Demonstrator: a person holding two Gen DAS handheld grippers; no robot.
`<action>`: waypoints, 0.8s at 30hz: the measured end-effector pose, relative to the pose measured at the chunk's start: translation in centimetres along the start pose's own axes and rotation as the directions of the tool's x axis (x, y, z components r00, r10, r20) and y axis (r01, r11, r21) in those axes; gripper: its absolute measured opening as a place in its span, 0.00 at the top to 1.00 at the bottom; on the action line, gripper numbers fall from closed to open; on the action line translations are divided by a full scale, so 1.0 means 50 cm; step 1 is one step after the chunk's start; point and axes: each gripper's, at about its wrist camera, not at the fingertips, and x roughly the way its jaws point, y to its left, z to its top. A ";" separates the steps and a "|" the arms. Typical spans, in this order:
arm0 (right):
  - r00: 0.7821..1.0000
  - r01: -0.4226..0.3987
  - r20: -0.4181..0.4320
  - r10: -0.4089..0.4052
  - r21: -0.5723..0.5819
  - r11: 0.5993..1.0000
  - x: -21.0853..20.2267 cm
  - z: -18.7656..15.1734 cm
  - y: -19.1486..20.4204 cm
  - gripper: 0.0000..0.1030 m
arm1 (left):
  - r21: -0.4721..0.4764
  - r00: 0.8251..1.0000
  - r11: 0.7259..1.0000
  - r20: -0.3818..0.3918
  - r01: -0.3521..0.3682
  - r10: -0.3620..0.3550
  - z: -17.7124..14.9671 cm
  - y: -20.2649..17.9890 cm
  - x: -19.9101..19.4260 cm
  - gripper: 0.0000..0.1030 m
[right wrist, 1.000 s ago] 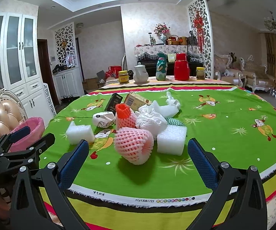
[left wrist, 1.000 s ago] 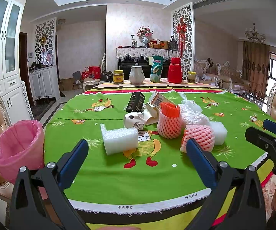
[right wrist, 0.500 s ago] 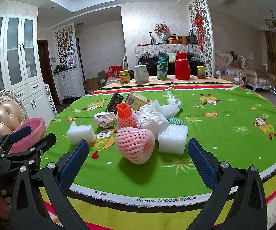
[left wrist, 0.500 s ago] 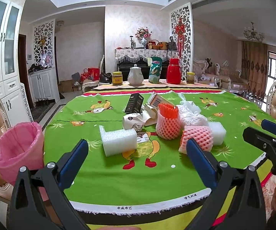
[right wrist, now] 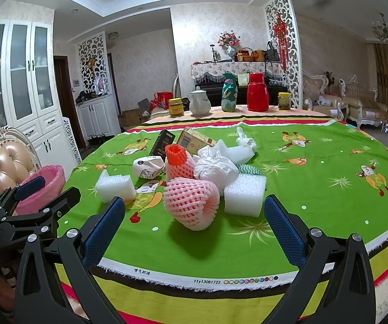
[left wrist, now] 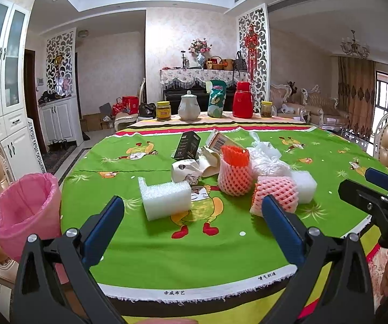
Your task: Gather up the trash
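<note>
1. Lying on its side at the near edge of the pile, the pink foam net point(right wrist: 191, 202) has its long axis running left to right across the green tablecloth point(right wrist: 315, 189), its open mouth turned to the right toward a white foam block point(right wrist: 244, 194) just beside it.
2. A second white foam block point(left wrist: 167, 198) lies apart to the left, long side running across the table.
3. An orange-topped foam net point(left wrist: 234, 171) stands upright behind the pink one, touching a knotted white plastic bag point(right wrist: 215, 170).
4. Farther back lean a black carton point(left wrist: 187, 145), a tan carton point(right wrist: 194, 139) and crumpled paper point(left wrist: 184, 168).
5. A pink-lined bin point(left wrist: 25, 210) sits on a chair off the table's left edge.
6. The left gripper point(left wrist: 192, 225) hovers before the table edge, fingers spread wide, nothing between them.
7. The right gripper point(right wrist: 194, 226) hangs likewise with fingers wide apart, empty, the pink net straight ahead.
8. Jars, a teapot and a red flask point(right wrist: 257, 95) line the far side.
</note>
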 end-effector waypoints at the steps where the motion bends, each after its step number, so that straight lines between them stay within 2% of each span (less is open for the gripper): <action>1: 1.000 0.000 0.000 0.000 0.000 1.000 0.000 -0.001 0.001 0.07 | 0.001 1.000 1.000 0.000 0.001 -0.001 -0.001 0.000 0.000 0.04; 24: 1.000 -0.005 -0.002 0.005 0.000 1.000 0.000 -0.007 0.006 0.07 | 0.015 0.999 1.000 0.027 0.024 -0.025 -0.003 -0.006 -0.013 0.04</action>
